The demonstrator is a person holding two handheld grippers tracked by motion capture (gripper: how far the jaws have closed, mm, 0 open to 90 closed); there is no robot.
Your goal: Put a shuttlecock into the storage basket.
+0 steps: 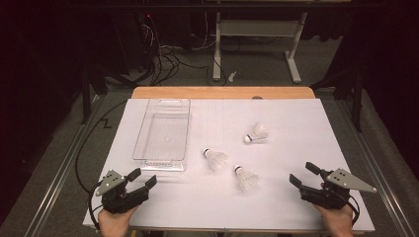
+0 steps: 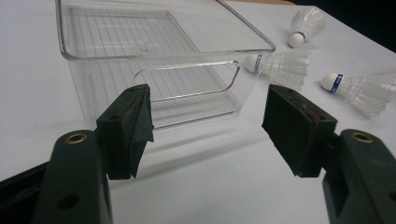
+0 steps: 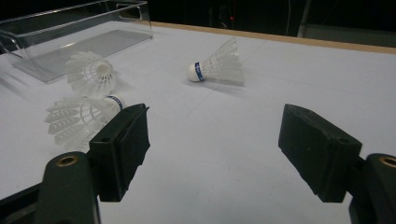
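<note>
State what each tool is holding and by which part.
Nothing is held. The left tool and right tool both stand open over the table, apart from the three shuttlecocks and the clear bin.

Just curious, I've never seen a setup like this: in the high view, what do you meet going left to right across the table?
Left hand-held gripper → clear bin → three shuttlecocks → right hand-held gripper.

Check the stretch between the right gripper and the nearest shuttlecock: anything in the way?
Nothing. In the high view, only bare white table cover lies between the right gripper, jaws open, and the nearest shuttlecock. The right gripper view agrees.
</note>
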